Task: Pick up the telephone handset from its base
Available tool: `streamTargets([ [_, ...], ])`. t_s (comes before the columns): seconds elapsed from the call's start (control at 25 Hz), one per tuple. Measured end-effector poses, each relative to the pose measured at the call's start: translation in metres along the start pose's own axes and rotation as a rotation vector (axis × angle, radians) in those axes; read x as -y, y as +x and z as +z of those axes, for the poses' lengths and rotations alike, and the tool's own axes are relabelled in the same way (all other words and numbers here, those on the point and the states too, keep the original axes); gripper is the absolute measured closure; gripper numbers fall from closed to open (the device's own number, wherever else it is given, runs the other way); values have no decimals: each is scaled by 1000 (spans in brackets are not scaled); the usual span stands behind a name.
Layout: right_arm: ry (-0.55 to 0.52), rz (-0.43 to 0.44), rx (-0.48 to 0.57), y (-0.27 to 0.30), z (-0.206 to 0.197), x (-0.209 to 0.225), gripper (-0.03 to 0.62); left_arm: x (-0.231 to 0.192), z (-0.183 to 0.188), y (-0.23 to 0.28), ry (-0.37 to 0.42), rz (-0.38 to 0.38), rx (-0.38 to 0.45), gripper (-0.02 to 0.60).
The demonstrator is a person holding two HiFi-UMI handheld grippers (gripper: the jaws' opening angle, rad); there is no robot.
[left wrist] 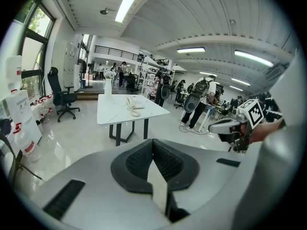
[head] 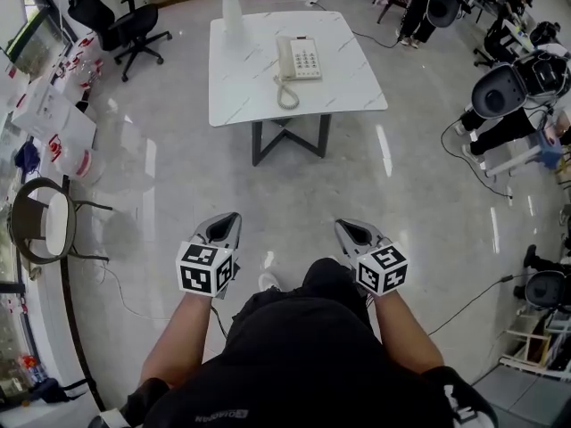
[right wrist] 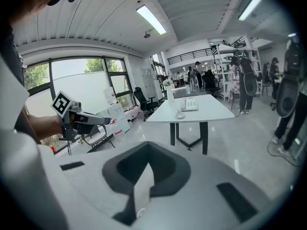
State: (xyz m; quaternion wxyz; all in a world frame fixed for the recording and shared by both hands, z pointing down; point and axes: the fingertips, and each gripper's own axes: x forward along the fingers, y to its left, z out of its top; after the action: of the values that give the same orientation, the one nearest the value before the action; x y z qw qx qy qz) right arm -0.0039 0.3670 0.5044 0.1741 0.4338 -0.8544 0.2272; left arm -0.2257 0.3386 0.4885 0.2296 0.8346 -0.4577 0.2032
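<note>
A cream telephone (head: 300,59) lies on the white marble-look table (head: 348,92) far ahead, its handset (head: 283,58) resting on the base's left side, with a coiled cord (head: 286,94) looped in front. It also shows small in the left gripper view as the telephone (left wrist: 134,102) and in the right gripper view as the telephone (right wrist: 191,104). My left gripper (head: 225,218) and right gripper (head: 348,227) hover over the floor near my body, well short of the table. Both are shut with nothing between the jaws, as seen on the left gripper (left wrist: 153,143) and the right gripper (right wrist: 148,148).
A white vase of flowers (head: 230,3) stands at the table's far left corner. A black office chair (head: 120,20) and white boxes (head: 53,114) line the left side, with a round-seated chair (head: 45,221) nearer. People and equipment (head: 504,92) and floor cables (head: 473,172) fill the right.
</note>
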Motion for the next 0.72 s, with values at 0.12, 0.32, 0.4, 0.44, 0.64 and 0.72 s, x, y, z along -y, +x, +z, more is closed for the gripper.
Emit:
streamTargets([
  [0.12,10,4,-17,4,-3,4,592,2,-1,10,-12,-14,-9,580],
  [0.32,21,19,-13,21,9,31,592,7,13,42,-9,-22,-18,580],
  [0.4,20,30,-14,31,20,47,592,9,25,57,-13,-17,-19,580],
  [0.44,21,35,-12,36,27,56,592,10,32,65,-13,-14,-19,580],
  [0.64,10,64,27,59,73,106,592,6,79,108,-2,20,-2,580],
  [0.72,-2,80,43,67,91,125,592,5,100,126,-17,33,18,580],
])
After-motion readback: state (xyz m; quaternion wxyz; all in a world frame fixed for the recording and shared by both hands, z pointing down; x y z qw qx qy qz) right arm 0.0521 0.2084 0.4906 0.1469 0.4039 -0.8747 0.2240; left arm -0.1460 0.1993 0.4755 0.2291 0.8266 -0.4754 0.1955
